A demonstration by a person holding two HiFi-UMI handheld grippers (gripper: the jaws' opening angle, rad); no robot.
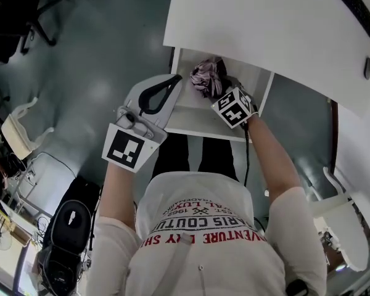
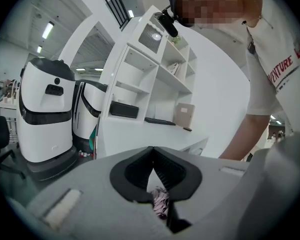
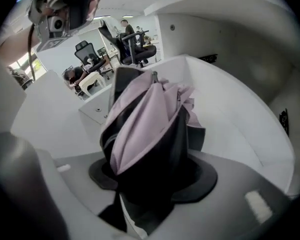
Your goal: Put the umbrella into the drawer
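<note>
Printed white T-shirt [image 1: 197, 227] fills the bottom of the head view, its red and black lettering upside down. Only fragments can be read there: "ARIS COUTU" in black and "VENTURE" in red. The red "VENTURE" shows again on the sleeve side in the left gripper view.

Beyond it, the right gripper [image 3: 155, 154] points steeply down into an open white drawer [image 1: 191, 119] under a white desk [image 1: 265, 23]. Its jaws are clamped wide on a folded lilac-and-black umbrella [image 3: 145, 114]. The umbrella's bunched fabric stands inside the drawer toward its right half, and its far end reaches toward the drawer's back wall.

At the drawer's left front corner, the left gripper [image 2: 152, 150] hovers nearly level. Its jaw tips are pressed together with nothing between them, and a scrap of the umbrella's fabric shows through the gap behind the tips. No writing on the umbrella, drawer or desk can be made out.
</note>
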